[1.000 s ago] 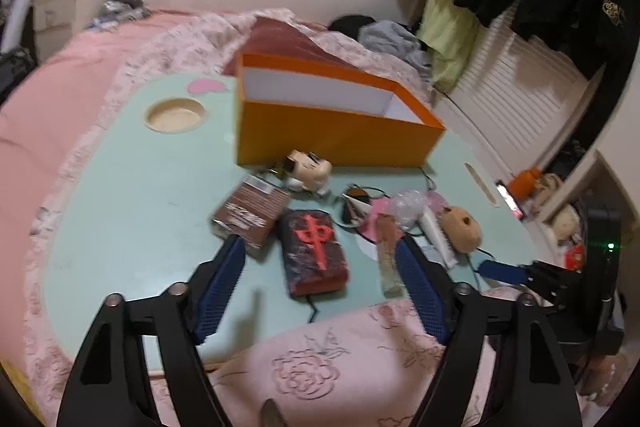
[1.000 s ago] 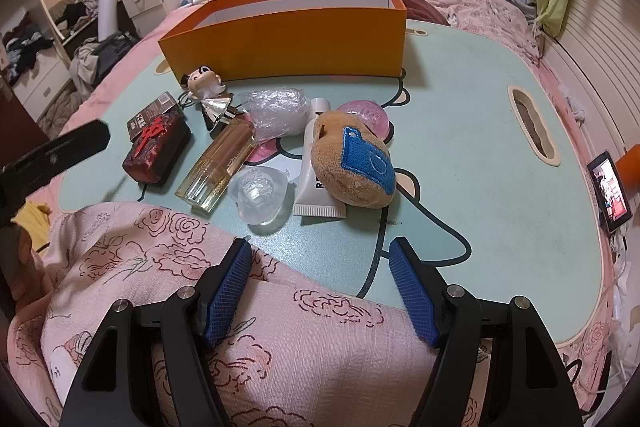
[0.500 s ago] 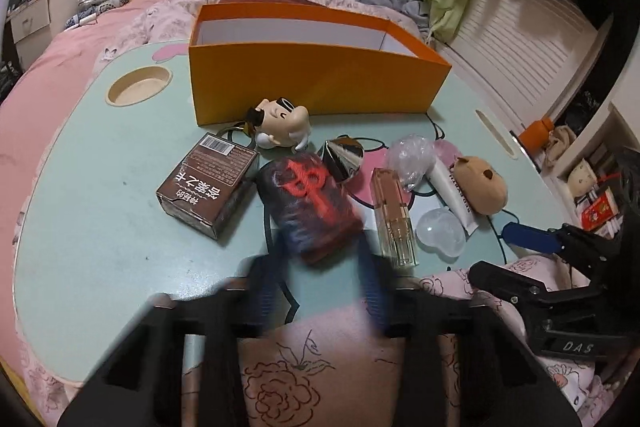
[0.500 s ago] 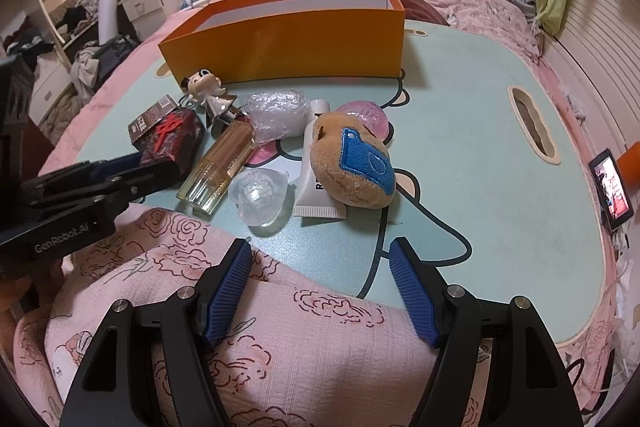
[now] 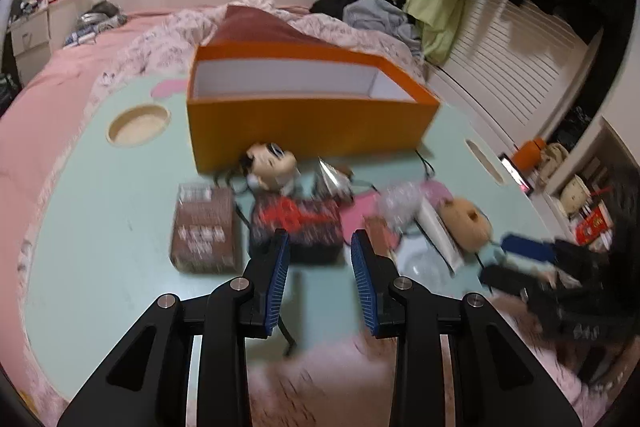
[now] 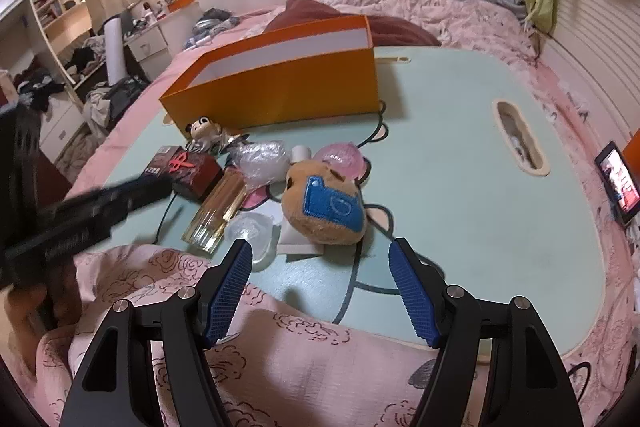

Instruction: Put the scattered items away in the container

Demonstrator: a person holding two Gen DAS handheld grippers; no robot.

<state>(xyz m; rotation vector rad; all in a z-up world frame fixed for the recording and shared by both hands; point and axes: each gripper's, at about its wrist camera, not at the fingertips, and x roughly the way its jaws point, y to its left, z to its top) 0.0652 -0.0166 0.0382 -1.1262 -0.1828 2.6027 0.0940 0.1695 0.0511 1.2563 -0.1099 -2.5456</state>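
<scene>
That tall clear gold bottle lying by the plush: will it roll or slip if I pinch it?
The gold bottle lies on its side and looks faceted, so it probably won't roll far. It looks like glass or hard clear plastic: likely stiff, smooth and possibly slippery. It lies close beside the clear dome, so a push may shove that too.

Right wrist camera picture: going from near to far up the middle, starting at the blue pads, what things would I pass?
Right gripper, jaws open with nothing between them → brown plush toy with a blue patch → pink round case → orange box → rumpled pink bedding.
</scene>
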